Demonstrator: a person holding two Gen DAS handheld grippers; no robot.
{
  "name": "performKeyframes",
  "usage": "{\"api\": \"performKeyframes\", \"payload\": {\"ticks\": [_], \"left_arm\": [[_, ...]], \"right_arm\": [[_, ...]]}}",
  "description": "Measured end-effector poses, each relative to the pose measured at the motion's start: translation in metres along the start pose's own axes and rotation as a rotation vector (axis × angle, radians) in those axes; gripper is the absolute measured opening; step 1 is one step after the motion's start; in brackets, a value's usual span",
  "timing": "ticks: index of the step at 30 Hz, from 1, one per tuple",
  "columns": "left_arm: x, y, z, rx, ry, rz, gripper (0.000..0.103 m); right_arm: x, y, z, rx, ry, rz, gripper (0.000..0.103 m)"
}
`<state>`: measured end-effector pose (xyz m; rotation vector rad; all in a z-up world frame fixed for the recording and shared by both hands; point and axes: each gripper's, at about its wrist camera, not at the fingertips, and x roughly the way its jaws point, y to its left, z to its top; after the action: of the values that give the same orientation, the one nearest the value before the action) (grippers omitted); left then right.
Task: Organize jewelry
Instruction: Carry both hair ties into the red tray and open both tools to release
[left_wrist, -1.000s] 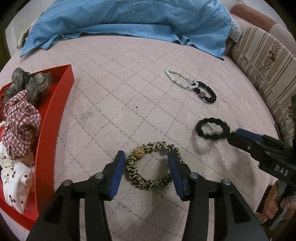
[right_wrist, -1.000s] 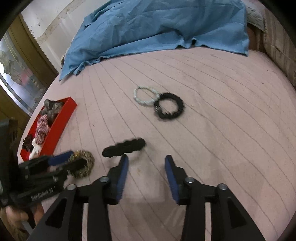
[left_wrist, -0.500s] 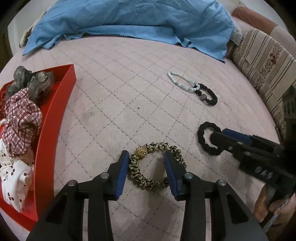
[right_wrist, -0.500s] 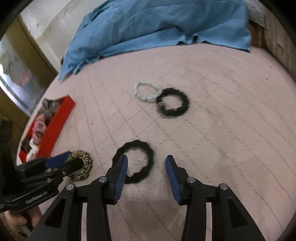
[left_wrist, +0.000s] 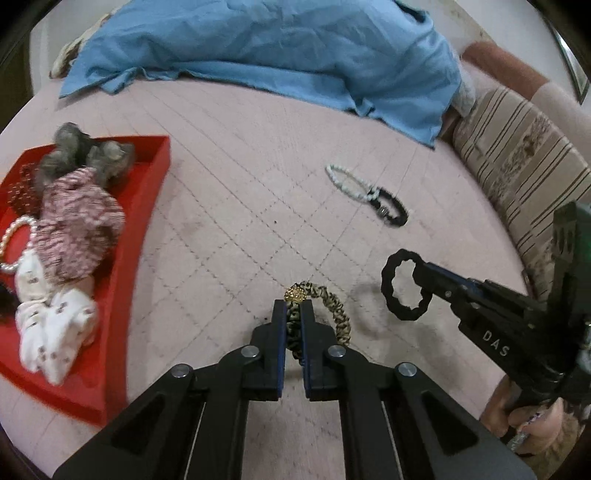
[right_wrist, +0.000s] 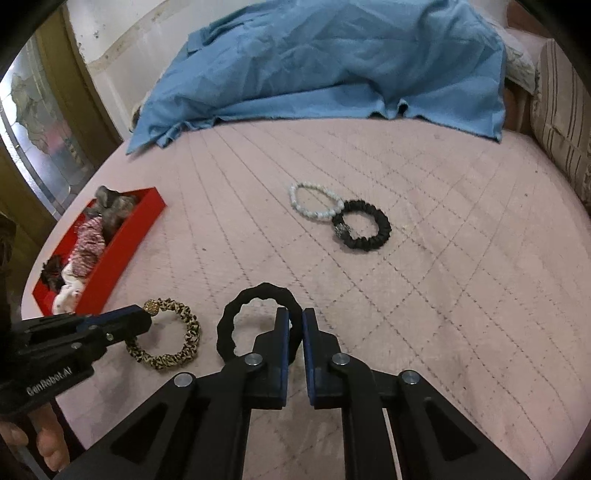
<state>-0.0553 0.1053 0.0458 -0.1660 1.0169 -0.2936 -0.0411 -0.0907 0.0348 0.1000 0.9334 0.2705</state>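
Both pairs of jaws have just closed. The left gripper (left_wrist: 294, 314) pinches the leopard-print scrunchie (left_wrist: 334, 314) beside its gold bead, and the right gripper (right_wrist: 294, 325) pinches the plain black scrunchie (right_wrist: 236, 325), over the pink quilted bed (right_wrist: 443, 277). The red tray (left_wrist: 122, 258) sits well left; a white bead bracelet (right_wrist: 314, 203) and black bracelet (right_wrist: 364, 230) lie touching farther back.

The left gripper (left_wrist: 294, 314) pinches a leopard-print scrunchie (left_wrist: 325, 310) on a pink quilt (left_wrist: 240, 206), while the right gripper (left_wrist: 424, 275) grips a black scrunchie (left_wrist: 397, 291). A red tray (left_wrist: 122, 243) of scrunchies sits left; two bracelets (left_wrist: 369, 192) lie beyond.
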Motion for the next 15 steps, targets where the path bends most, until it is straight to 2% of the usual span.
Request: {"api": "performKeyframes", "payload": {"ticks": [9,15], "left_arm": [[-0.065,0.026,-0.008,-0.069,-0.11,0.023,0.007],[-0.105,0.077,-0.008,-0.169,-0.19,0.089,0.007]], "right_arm": [[-0.03,0.033,0.005,-0.052,-0.053,0.041,0.008],[-0.045,0.062,0.008,-0.105,-0.07,0.079,0.008]]}}
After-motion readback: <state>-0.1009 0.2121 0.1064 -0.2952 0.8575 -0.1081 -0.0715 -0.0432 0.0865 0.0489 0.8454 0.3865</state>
